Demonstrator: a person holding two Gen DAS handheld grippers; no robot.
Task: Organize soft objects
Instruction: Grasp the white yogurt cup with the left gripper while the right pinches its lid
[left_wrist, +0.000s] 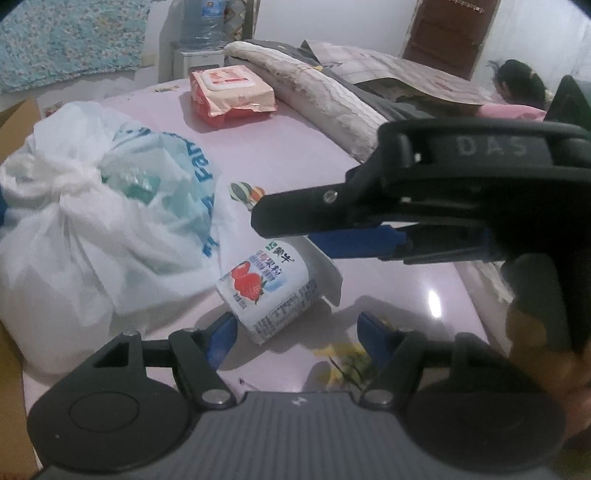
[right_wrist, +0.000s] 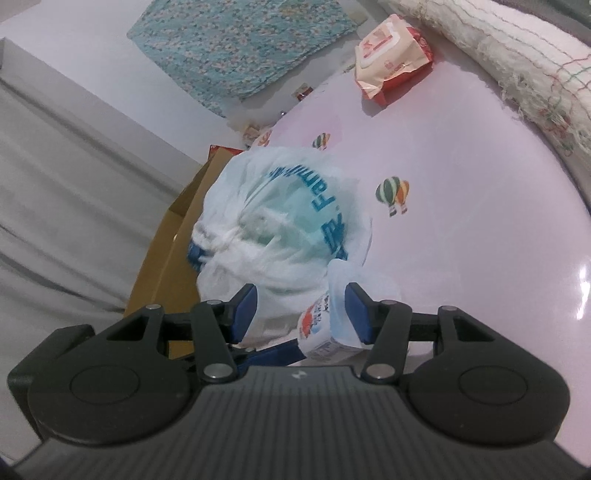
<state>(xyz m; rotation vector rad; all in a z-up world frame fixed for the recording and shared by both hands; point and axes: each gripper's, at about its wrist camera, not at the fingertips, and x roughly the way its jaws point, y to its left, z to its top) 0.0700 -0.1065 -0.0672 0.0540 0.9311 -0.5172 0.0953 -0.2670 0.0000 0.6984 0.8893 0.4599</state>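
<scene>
The yogurt cup (left_wrist: 271, 291) lies tipped on the pink surface (left_wrist: 295, 155) against the tied plastic bag (left_wrist: 92, 221), between the parted, untouching fingers of the left hand-held gripper (left_wrist: 295, 332); the right hand-held gripper (right_wrist: 301, 314) hovers open; next comes closing squarely on the cup.

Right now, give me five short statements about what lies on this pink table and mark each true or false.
1. The yogurt cup lies on its side. True.
2. The white plastic bag is knotted at the top. True.
3. The wet wipes pack sits inside the bag. False: it lies apart on the pink table, toward the far side.
4. The cup shows a banana picture. False: it shows strawberries.
5. The left gripper has both blue pads pressed on the cup. False: its right pad stands clear of the cup.
</scene>
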